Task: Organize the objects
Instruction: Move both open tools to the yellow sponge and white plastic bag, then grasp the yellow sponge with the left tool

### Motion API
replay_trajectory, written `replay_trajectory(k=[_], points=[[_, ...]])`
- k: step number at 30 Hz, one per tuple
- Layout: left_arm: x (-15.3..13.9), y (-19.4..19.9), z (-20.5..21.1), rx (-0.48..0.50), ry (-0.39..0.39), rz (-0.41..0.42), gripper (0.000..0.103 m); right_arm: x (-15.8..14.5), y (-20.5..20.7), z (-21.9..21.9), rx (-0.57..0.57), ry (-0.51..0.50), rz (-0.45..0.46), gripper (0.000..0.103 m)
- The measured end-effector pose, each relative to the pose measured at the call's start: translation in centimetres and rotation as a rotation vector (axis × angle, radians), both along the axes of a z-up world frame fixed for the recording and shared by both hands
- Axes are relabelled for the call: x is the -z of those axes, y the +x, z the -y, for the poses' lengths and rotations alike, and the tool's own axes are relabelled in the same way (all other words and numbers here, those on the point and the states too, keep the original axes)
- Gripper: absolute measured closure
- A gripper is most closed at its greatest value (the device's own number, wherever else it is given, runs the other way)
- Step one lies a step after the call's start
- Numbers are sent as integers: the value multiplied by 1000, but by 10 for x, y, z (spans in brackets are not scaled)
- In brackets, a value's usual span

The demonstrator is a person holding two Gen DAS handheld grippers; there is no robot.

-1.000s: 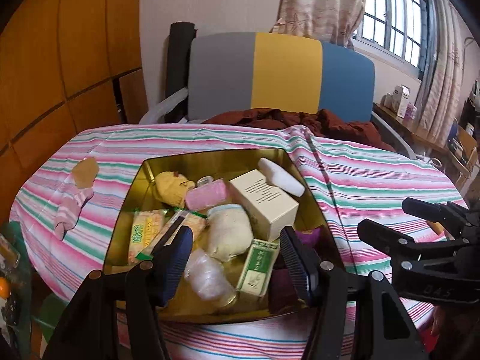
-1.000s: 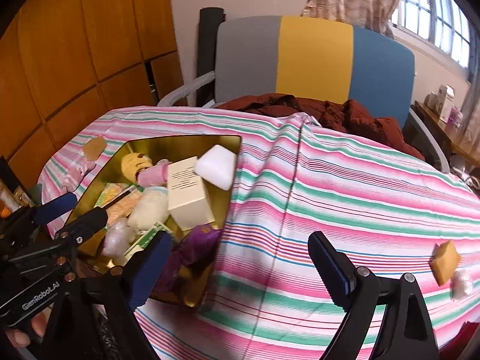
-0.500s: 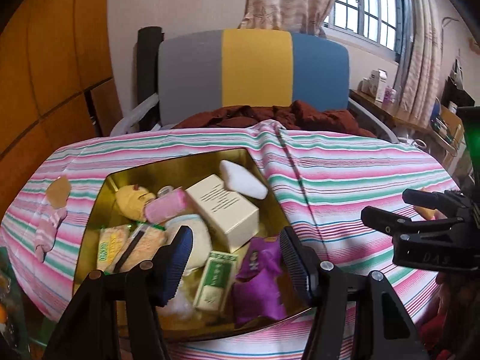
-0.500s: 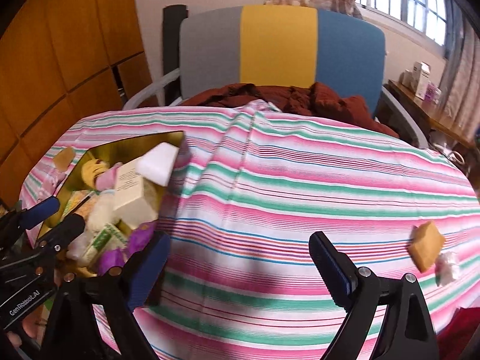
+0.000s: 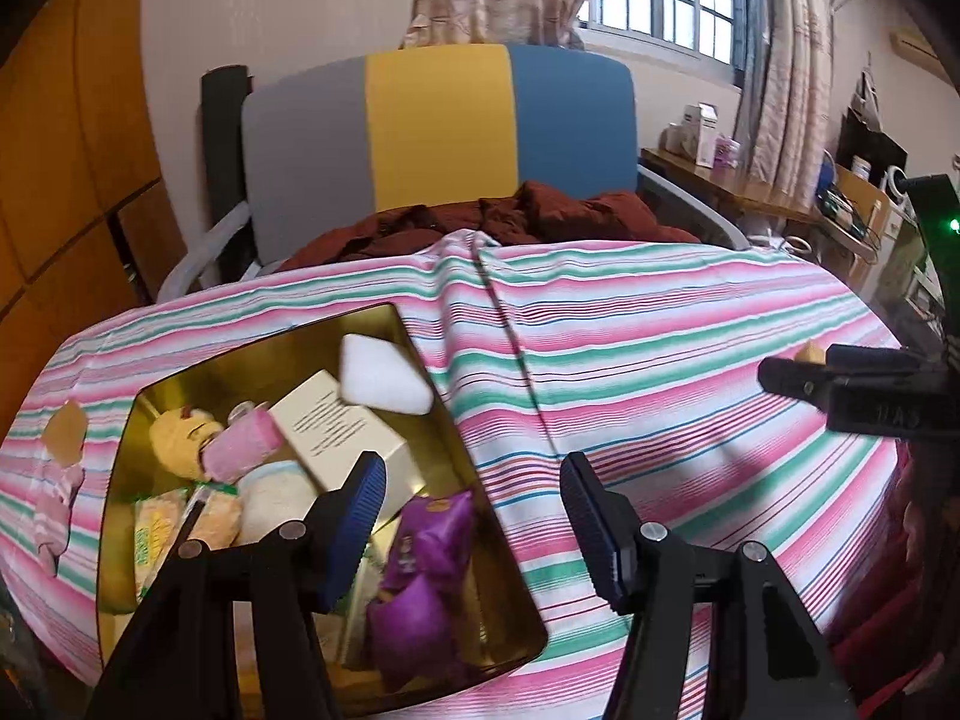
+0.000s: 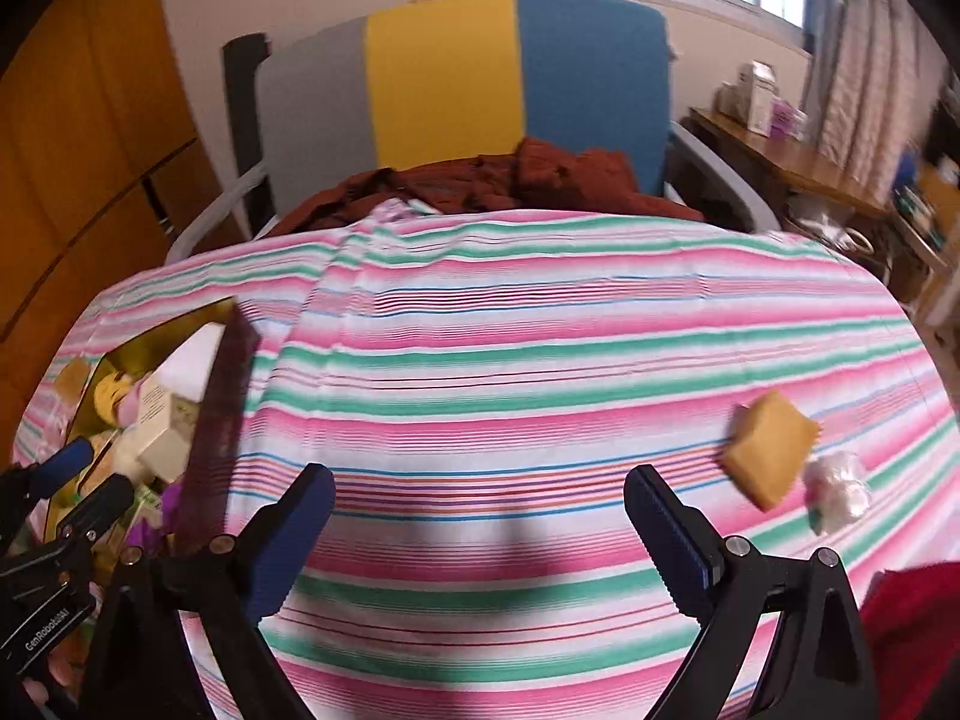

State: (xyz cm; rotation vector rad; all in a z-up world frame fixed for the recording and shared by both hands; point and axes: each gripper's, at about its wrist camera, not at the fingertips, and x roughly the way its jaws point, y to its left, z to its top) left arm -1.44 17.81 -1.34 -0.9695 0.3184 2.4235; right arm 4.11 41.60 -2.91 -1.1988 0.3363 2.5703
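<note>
A gold tin point(image 5: 432, 420) sits at the left of the table on a striped cloth point(image 5: 660, 360), filled with small goods: a cream carton point(image 5: 342, 432) bearing printed text too small to read, a white foam block point(image 5: 381, 381) leaning on the tin's far right wall, a pink bottle point(image 5: 243, 453), a yellow figure point(image 5: 174, 438), a purple pouch point(image 5: 420, 576) and yellow-green sachets point(image 5: 150, 534). Outside the tin, a tan packet point(image 6: 771, 450) and a white crinkled wrapper point(image 6: 837, 489) lie touching at the right of the cloth, and a small tan piece point(image 5: 63, 432) lies at its left edge. The only legible writing is "GenRobot.AI" on the left gripper's body in the right wrist view. Compared with half a second ago, both cameras have swung rightward: the tin has slid toward the left of each view and the tan packet appears larger and nearer the right gripper point(image 6: 480, 510). The left gripper point(image 5: 471, 498) hovers over the tin's right wall, jaws apart and empty; the right gripper is likewise spread and empty above bare cloth. Behind the table stand a grey, yellow and blue chair point(image 5: 438, 126) holding a dark red garment point(image 5: 540, 216).
</note>
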Motion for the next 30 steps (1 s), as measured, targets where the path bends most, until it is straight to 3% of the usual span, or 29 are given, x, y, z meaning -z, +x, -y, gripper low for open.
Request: replay_trajectory(k=[11, 17, 23, 30], points=[[7, 3, -49, 127, -20, 28, 42, -7, 43, -104, 269, -34, -16, 3], [16, 4, -87, 207, -27, 73, 41, 2, 66, -167, 452, -110, -66, 3], [19, 8, -134, 334, -16, 99, 41, 21, 102, -211, 660, -304, -189, 0], [32, 19, -195, 493, -21, 155, 41, 14, 113, -211, 673, -323, -308, 0]])
